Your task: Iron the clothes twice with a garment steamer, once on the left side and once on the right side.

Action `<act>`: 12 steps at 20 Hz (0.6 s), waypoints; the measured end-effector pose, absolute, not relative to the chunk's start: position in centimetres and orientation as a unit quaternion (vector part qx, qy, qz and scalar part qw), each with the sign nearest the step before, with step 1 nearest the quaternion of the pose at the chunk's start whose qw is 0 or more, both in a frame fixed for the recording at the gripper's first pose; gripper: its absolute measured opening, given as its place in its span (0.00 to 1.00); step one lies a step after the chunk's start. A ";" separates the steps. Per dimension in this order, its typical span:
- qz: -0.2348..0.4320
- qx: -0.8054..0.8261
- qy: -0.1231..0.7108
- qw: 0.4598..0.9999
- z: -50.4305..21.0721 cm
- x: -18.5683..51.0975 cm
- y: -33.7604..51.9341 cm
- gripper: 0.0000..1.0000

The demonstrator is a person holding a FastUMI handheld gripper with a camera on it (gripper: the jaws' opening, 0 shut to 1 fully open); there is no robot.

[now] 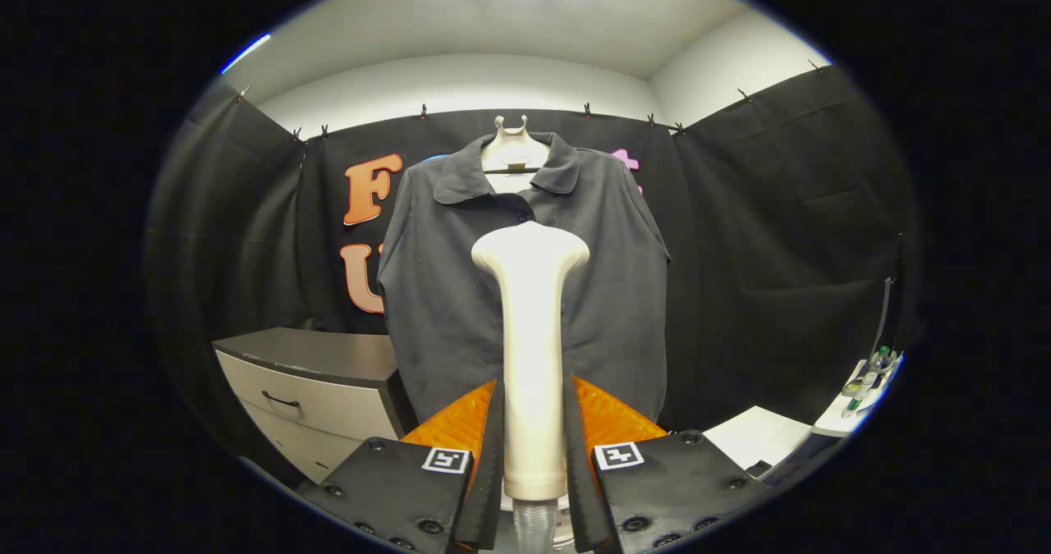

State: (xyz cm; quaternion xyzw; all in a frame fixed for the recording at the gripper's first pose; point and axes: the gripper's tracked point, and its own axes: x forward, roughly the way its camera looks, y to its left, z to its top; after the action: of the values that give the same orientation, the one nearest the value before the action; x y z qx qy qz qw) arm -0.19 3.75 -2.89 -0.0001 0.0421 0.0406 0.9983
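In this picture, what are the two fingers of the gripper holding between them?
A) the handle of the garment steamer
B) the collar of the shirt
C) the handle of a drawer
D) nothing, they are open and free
A: both fingers of the gripper press on the handle of the white garment steamer, whose head stands in front of the dark shirt on its hanger.

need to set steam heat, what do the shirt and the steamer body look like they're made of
The shirt looks like a dark grey woven or fine-knit fabric, matte, with soft folds and a floppy collar; cotton or a blend, I cannot tell which. The steamer, held between the fingers of the gripper, looks like smooth moulded plastic, off-white with a soft sheen. The hose below it looks like clear ribbed plastic.
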 end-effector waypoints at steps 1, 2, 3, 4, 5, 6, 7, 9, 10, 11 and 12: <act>0.042 0.001 0.040 0.998 -2.6 -0.2 3.8 0.41; 0.042 0.001 0.039 0.998 -2.5 -0.2 3.9 0.41; 0.043 0.002 0.036 0.998 -2.2 -0.4 4.0 0.41; 0.042 0.002 0.033 0.999 -2.0 -0.6 4.0 0.41; 0.042 0.001 0.030 0.999 -1.7 -0.8 4.0 0.41; 0.043 0.000 0.025 0.999 -1.3 -1.1 4.1 0.41; 0.044 -0.001 0.020 0.999 -0.7 -1.4 4.3 0.41; 0.047 -0.004 0.008 0.999 0.4 -2.1 4.5 0.41; 0.049 -0.002 0.007 0.999 0.9 -2.3 4.6 0.41; 0.054 0.004 0.005 0.999 1.3 -2.7 4.9 0.41; 0.059 0.009 0.003 0.998 1.8 -3.1 5.1 0.41</act>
State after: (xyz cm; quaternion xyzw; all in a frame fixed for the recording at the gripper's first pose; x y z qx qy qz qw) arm -3.07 5.10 1.78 0.0086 0.0026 0.0593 0.9982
